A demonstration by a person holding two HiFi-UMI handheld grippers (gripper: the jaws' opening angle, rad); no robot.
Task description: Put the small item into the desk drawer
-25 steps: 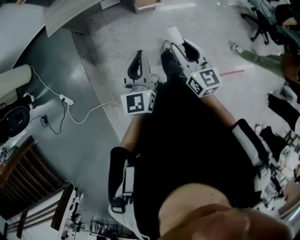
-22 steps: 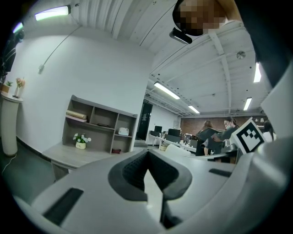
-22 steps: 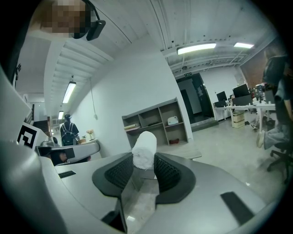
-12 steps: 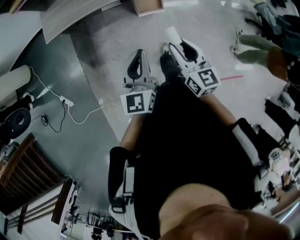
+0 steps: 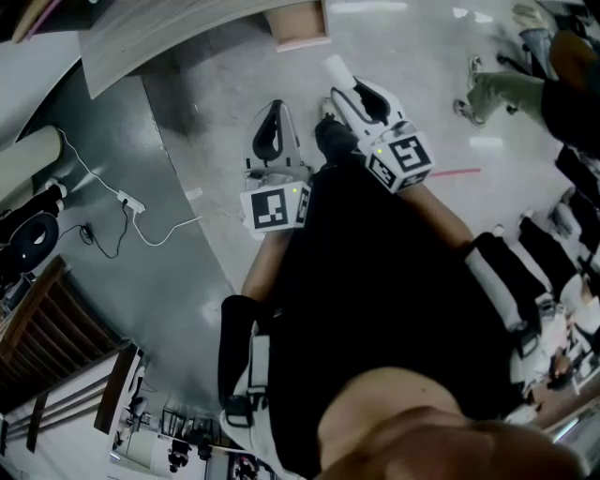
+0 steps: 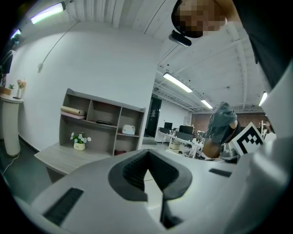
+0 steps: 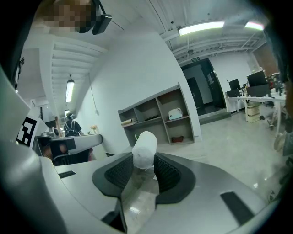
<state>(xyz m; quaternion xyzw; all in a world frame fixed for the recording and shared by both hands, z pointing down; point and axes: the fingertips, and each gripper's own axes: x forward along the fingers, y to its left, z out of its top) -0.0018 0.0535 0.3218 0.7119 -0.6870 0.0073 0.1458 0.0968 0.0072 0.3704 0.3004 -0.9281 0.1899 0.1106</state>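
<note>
In the head view the desk point(image 5: 159, 33) runs along the upper edge, its wood-grain top slanting down to the left. Both grippers are held in front of the person's dark clothing point(image 5: 375, 281), well short of the desk. The right gripper point(image 5: 347, 89) reaches closest to it, and the small white item point(image 5: 336, 67) pokes out past its tips. A shallow wooden box point(image 5: 298, 23) sits at the desk's right end, near the item but apart from it (whether it is the drawer cannot be told). Below the desk, a white cable point(image 5: 133, 200) trails over the darker floor. Far to the right of the desk, another person's leg point(image 5: 497, 89) shows.

The right gripper view shows that gripper clamped on the item, a rounded pale lump standing up between the ribbed black pads point(image 7: 168, 172). Something clear and crinkled trails from it down the gap. The desk's shelf unit point(image 7: 158, 116) stands beyond the item, across a stretch of pale floor, with a white appliance point(image 7: 174, 113) in one compartment.

The left gripper point(image 6: 147, 157) has its jaws together at the tips, with nothing between them. It faces the desk too, which lies ahead and to its left. A small pot of flowers point(image 6: 79, 141) stands on the desk top, just in front of the shelf unit.
</note>
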